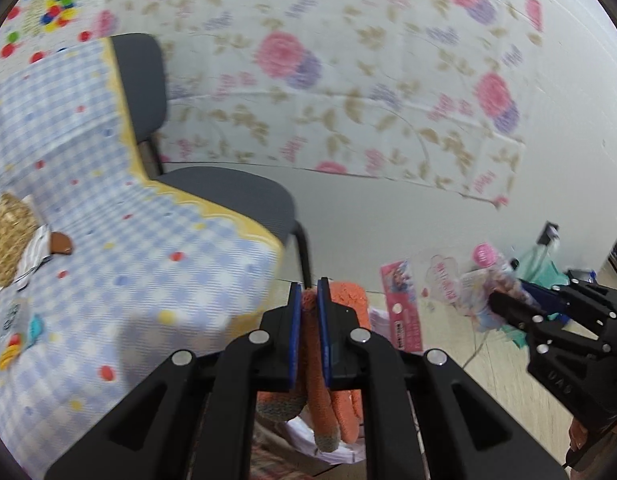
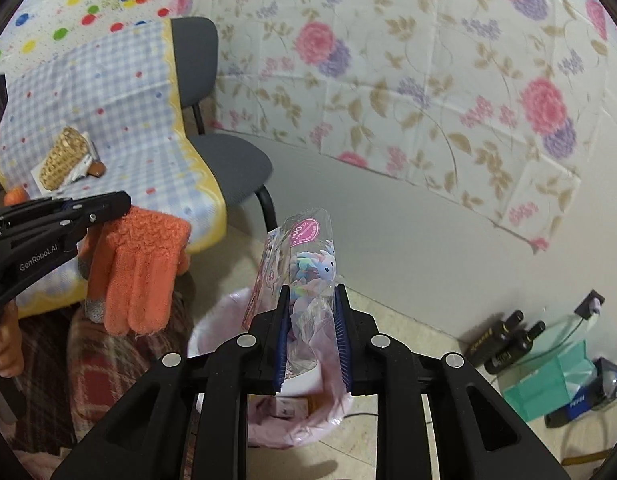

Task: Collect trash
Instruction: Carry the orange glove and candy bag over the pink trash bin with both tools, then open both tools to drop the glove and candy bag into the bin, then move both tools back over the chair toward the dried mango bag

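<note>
The clear crinkly plastic wrapper point(image 2: 308, 276) with a pink round sticker and a pastel cartoon animal on it is pinched between the blue pads of the right gripper point(image 2: 310, 336), and it sticks up above the fingertips. Right under it is the round bin lined with a pale pink plastic bag point(image 2: 212, 332), which stands on the light floor; small scraps lie inside the bin. To the left of the bin, the left gripper point(image 1: 309, 336) is squeezed tight on a fuzzy orange knit glove point(image 2: 142, 272) with grey fingertips, which hangs down with its fingers pointing at the floor. A person's hand point(image 2: 4, 350) holds that gripper's handle at the left edge of the right wrist view. Behind the glove, farther from the bin, is a table under a blue checked cloth with coloured dots and a yellow edge point(image 2: 120, 96). A woven straw basket point(image 2: 64, 156) lies on it. Next to the table stands a grey padded chair point(image 2: 232, 160). On the floor to the right of the bin, by the wall, are two dark bottles point(image 2: 504, 340) and a green paper bag point(image 2: 556, 380).
</note>
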Motion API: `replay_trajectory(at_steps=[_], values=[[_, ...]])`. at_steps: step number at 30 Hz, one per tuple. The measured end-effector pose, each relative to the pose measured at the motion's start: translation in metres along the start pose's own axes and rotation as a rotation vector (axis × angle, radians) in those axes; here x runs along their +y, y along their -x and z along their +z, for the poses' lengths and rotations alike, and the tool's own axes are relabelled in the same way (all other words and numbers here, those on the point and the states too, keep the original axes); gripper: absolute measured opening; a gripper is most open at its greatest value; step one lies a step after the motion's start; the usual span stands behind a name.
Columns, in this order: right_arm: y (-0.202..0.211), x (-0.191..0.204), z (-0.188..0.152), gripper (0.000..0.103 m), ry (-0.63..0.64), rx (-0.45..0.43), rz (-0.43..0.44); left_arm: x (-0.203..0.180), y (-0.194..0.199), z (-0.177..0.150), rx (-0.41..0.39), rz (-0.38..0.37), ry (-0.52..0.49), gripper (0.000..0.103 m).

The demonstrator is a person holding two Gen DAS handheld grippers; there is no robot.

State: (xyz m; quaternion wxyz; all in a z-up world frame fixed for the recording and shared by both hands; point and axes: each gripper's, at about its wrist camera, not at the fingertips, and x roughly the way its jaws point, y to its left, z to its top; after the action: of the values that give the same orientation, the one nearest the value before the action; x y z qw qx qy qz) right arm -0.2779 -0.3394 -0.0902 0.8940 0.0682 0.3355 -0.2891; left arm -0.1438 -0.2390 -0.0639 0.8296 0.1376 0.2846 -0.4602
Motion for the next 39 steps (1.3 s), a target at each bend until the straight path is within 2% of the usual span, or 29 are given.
replay_trajectory(at_steps=[8, 12, 15, 18, 19, 20, 22, 32, 39], values=[[-0.027, -0.007, -0.014, 0.026, -0.018, 0.073, -0.002, -0.014, -0.027, -0.010, 0.071, -0.037, -0.027, 0.007], [-0.044, -0.008, -0.017, 0.026, -0.030, 0.109, 0.006, -0.014, -0.041, -0.012, 0.104, -0.028, -0.036, 0.007], [-0.053, -0.008, -0.017, 0.030, -0.040, 0.121, 0.012, -0.013, -0.051, -0.011, 0.128, -0.024, -0.035, 0.008], [-0.059, -0.010, -0.015, 0.044, -0.044, 0.121, 0.013, -0.009, -0.058, -0.009, 0.139, -0.025, -0.017, 0.021], [-0.060, -0.010, -0.014, 0.047, -0.048, 0.121, 0.010, -0.008, -0.059, -0.008, 0.140, -0.025, -0.011, 0.033], [-0.061, -0.011, -0.013, 0.050, -0.049, 0.123, 0.008, -0.005, -0.060, -0.006, 0.140, -0.028, 0.000, 0.041], [-0.060, -0.012, -0.011, 0.052, -0.054, 0.120, 0.005, -0.001, -0.059, -0.004, 0.138, -0.023, 0.014, 0.042], [-0.033, -0.007, 0.007, 0.054, -0.032, 0.051, 0.017, 0.050, -0.021, 0.011, 0.066, 0.093, 0.091, 0.049], [-0.023, 0.014, 0.033, 0.054, -0.016, 0.010, 0.071, 0.085, 0.009, 0.015, 0.024, 0.185, 0.127, 0.049]])
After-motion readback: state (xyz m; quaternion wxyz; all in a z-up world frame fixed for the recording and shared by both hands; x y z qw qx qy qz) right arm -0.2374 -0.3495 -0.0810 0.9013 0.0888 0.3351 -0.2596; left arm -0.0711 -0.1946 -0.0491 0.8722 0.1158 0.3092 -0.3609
